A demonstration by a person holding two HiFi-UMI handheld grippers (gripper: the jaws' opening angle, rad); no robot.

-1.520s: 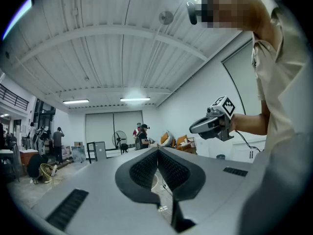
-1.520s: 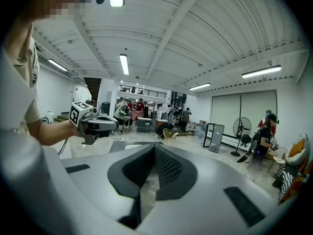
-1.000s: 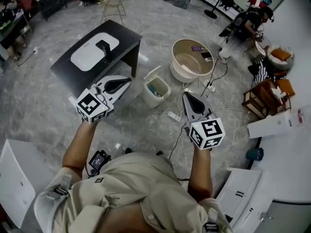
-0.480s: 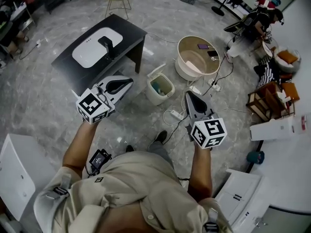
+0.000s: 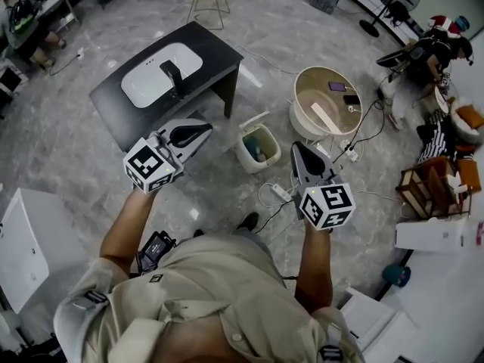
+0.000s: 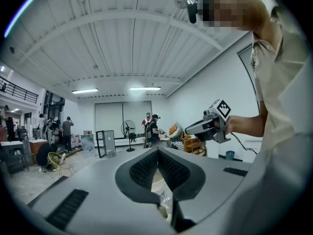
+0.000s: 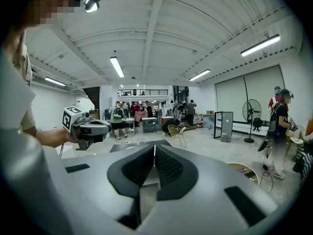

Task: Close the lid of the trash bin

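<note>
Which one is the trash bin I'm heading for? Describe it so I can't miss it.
Find the black table with the white basin set in it. On the floor just right of its near leg, before the round beige tub, stands the trash bin. It is the small white container with its lid tipped up.

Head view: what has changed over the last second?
The person has stepped toward the trash bin, a shoe now showing; the floor scene has slid rightward in frame. Nothing was grasped or released. Both the left gripper and right gripper stay shut and empty, short of the bin, whose lid stays up.
</note>
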